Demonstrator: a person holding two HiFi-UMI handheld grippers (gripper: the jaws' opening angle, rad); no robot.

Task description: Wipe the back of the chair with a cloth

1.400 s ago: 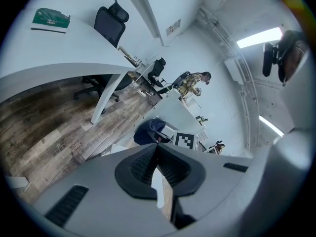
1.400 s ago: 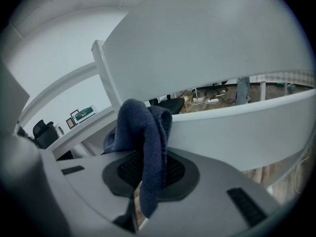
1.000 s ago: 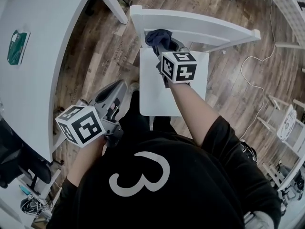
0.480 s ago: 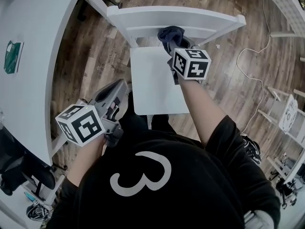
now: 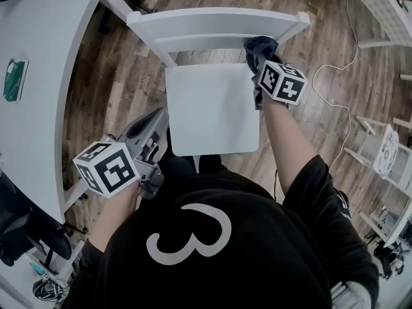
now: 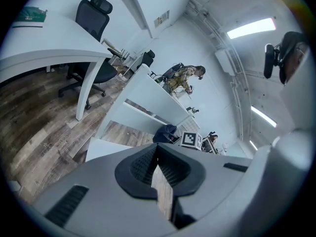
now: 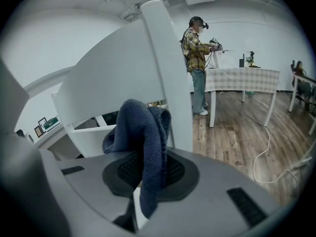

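we see a white chair (image 5: 212,114) standing upright, its slatted back on the far side. a dark blue cloth (image 5: 259,46), bunched up, sits against the right end of the chair's back, pinched in the right tongs (image 7: 148,181).

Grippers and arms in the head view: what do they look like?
The left gripper and right gripper have grey plastic bodies, dark textured pads and a white cube with black square markers each. The person wears a black short-sleeved top with a white 3.
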